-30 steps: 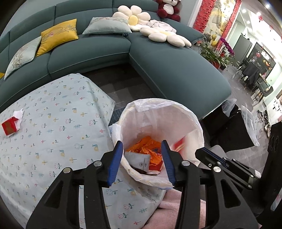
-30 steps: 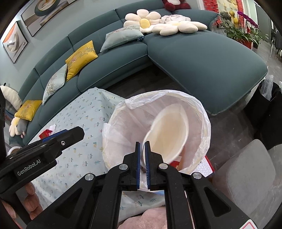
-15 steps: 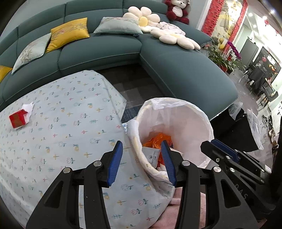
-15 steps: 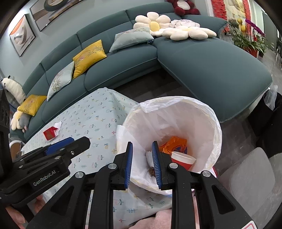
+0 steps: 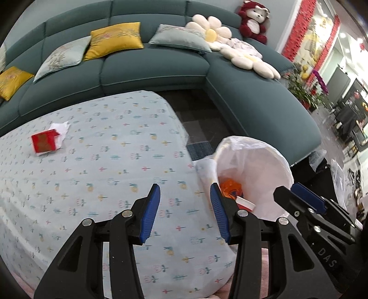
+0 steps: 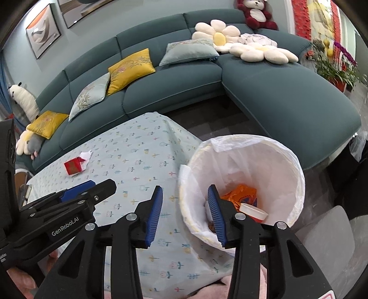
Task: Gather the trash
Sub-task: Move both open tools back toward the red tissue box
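Note:
A white-lined trash bin [image 6: 283,158] [image 5: 271,161] stands beside the table with the patterned cloth [image 5: 103,165] [image 6: 138,156]. In it lie an orange wrapper [image 6: 241,193] [image 5: 230,186] and a red-and-white paper cup [image 6: 253,210] [image 5: 245,203]. A red box on a white tissue [image 5: 43,142] [image 6: 73,165] lies at the table's far left. My left gripper [image 5: 185,207] is open and empty over the table's right edge. My right gripper [image 6: 185,207] is open and empty at the bin's near-left rim.
A teal sectional sofa [image 6: 184,85] with yellow and grey cushions curves behind the table and bin. Flower pillows [image 6: 230,43] and a red plush bear [image 5: 253,20] sit on it. Dark floor [image 5: 202,119] lies between. Black bags [image 5: 322,165] stand right of the bin.
My right gripper opened and let the cup fall into the bin. Both grippers have swung left, from over the bin toward the table.

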`<act>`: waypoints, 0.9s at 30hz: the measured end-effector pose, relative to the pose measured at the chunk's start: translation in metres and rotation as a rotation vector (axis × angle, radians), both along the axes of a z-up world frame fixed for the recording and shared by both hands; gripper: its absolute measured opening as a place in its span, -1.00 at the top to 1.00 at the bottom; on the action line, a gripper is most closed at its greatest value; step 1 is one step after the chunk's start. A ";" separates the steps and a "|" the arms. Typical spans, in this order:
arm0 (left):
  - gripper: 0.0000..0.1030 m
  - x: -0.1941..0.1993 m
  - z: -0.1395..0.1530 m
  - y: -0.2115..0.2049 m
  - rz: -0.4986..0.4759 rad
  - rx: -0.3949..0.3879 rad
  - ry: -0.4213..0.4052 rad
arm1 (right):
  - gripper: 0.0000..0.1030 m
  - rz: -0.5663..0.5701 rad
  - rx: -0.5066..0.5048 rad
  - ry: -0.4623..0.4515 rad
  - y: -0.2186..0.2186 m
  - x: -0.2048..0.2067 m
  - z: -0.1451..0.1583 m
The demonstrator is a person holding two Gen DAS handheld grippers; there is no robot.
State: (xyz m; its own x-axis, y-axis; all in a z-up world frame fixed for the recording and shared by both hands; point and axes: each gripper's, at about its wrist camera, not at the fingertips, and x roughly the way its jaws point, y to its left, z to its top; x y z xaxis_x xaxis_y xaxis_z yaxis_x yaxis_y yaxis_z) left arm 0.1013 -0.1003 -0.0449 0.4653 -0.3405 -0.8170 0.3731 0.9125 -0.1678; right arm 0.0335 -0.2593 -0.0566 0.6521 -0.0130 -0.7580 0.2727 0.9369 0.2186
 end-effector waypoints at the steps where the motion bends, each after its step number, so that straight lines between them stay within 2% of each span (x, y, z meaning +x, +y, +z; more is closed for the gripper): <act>1: 0.16 0.001 0.001 0.005 0.011 0.001 -0.002 | 0.15 0.005 -0.002 -0.001 0.004 0.002 0.002; 10: 0.07 0.008 0.010 0.049 0.084 -0.011 -0.020 | 0.04 0.073 -0.035 0.000 0.043 0.012 0.012; 27: -0.31 0.023 0.006 0.154 0.263 -0.015 -0.022 | -0.13 0.216 -0.063 0.029 0.133 0.044 0.009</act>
State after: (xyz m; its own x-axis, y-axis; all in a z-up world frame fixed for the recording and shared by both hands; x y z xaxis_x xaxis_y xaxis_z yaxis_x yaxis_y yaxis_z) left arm 0.1240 0.0537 -0.0389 0.5567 -0.2172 -0.8018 0.1267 0.9761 -0.1764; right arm 0.0774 -0.1260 -0.0473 0.6229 0.0772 -0.7785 0.0692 0.9858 0.1531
